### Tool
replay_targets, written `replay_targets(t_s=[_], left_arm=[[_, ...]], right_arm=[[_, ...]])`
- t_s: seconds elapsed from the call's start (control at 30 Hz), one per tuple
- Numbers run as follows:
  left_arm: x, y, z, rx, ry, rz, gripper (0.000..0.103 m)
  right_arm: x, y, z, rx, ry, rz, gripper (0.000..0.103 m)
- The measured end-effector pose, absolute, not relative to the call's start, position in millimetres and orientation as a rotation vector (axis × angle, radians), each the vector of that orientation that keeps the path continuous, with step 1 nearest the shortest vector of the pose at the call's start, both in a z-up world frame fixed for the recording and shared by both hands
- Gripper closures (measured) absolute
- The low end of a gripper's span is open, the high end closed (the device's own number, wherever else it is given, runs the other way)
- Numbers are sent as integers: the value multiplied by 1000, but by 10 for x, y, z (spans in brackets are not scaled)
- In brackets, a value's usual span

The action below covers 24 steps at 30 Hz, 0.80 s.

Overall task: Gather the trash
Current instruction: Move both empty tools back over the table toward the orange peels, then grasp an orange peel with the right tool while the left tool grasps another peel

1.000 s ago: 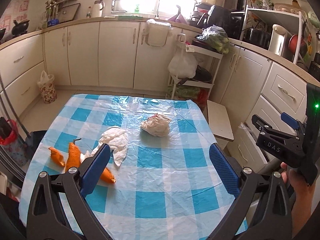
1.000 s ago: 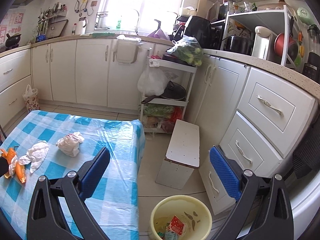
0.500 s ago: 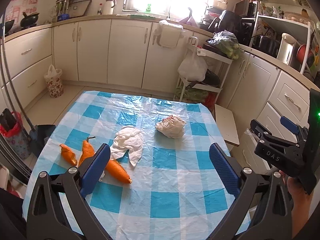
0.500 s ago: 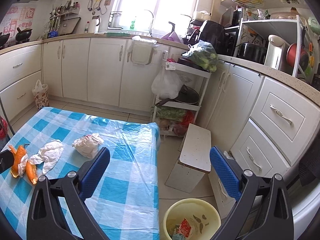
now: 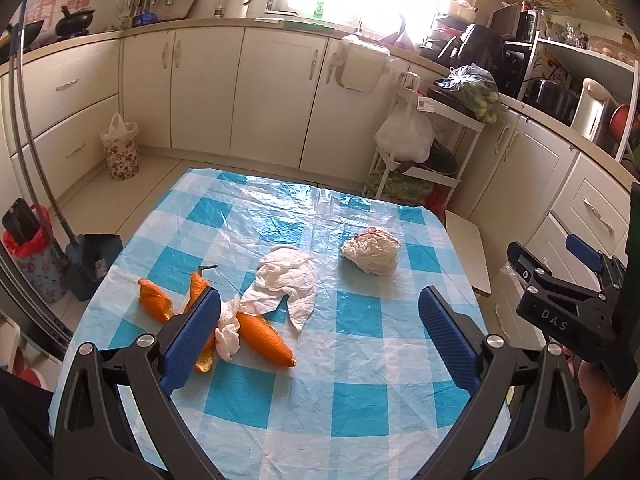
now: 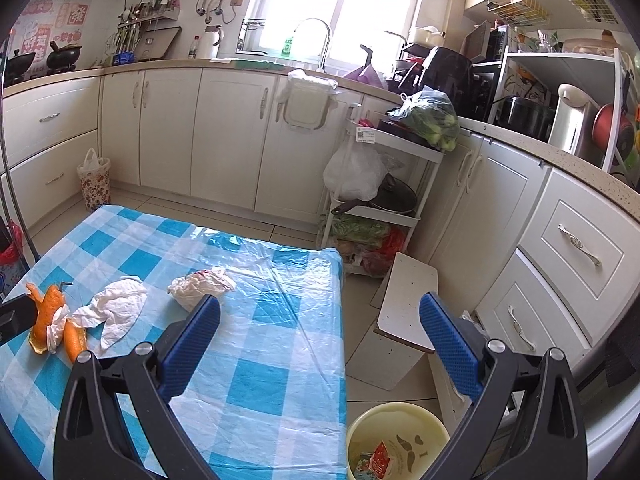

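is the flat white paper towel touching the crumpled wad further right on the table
Apart. The left wrist view shows bare tablecloth between the paper towel and the crumpled wad.

Checked table [image 5: 360, 360], orange peels [image 5: 264, 338], tissues [image 5: 286, 280]

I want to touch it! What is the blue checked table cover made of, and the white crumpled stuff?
The blue-and-white checked table cover looks like thin glossy plastic: it shines and wrinkles. The flat white crumpled sheet seems soft matte paper towel.
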State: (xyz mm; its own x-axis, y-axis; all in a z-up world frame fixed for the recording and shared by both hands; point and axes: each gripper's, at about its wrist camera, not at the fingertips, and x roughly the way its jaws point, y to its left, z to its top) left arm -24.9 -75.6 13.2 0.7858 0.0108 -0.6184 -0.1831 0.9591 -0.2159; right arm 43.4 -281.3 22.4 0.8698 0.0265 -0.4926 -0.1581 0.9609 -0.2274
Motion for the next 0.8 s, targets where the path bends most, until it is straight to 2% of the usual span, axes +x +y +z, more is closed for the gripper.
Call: replay_targets(t_s=[0.33, 0.7, 0.73, 0.8], left_arm=[[-223, 25, -5, -301, 714, 259, 7], [-219, 620, -341, -365, 823, 366, 7], [-222, 655, -368, -369, 832, 371, 7], [-240, 712, -388, -381, 839, 380, 8]], right_arm=[[455, -2548, 125, -312, 531, 186, 7], [431, -2120, -132, -280, 668, 508, 8], [430, -2071, -159, -277, 680, 541, 9], [433, -1952, -208, -272, 709, 607, 20]])
